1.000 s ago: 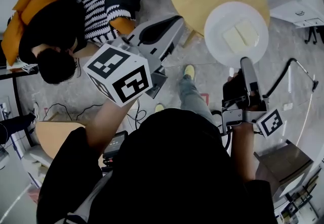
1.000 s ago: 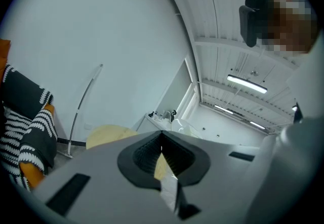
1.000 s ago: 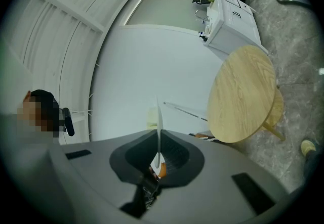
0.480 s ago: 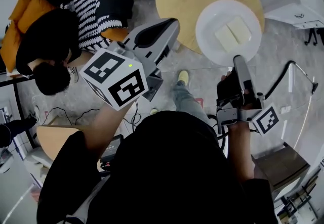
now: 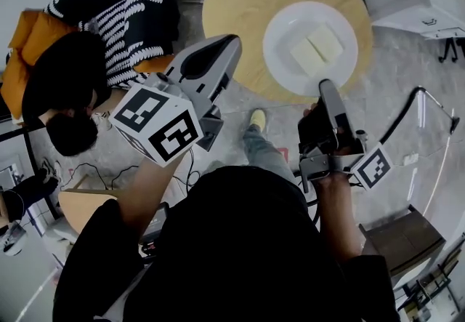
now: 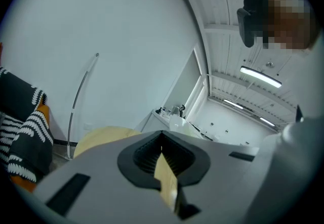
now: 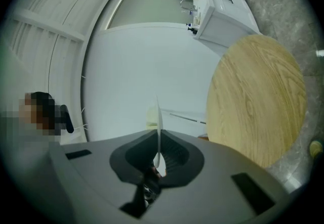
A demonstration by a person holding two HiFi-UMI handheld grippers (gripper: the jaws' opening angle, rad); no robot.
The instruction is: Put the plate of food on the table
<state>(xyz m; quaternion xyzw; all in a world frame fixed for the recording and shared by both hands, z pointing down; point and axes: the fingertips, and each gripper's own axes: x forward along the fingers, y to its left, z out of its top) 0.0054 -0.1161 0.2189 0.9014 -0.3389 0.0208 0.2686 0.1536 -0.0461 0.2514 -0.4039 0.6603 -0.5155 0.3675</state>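
**Head view, read left to right.** A seated person (image 5: 69, 73) lies well off to the left of the left claw and plays no part in the task.

The left claw (image 5: 227, 44) points up the picture toward the round wooden surface (image 5: 232, 1). Its jaws are drawn together with nothing between them (in the left gripper view only a sliver of the wood shows through the slit behind the tips). Its tip sits at the near left edge of the surface, beside the plate but apart from it.

The plate (image 5: 280, 30), white and round, lies to the right of that claw and straight ahead of the right claw. It carries the food (image 5: 316, 48), two pale flat slabs side by side near its middle.

The right claw (image 5: 325, 86) is clamped on the plate's near rim. In the right gripper view the rim runs edge-on as a thin white line between the pressed pads. The plate thus reaches forward from the right claw along the line it points. Nearly all of it lies over the surface, and only the gripped rim is close to the surface's near edge.

Whether the underside touches the wood cannot be told. The gap seen in the right gripper view suggests it hangs clear.

Judged next move: the right claw sinks straight down, keeping the plate level, then lets go.
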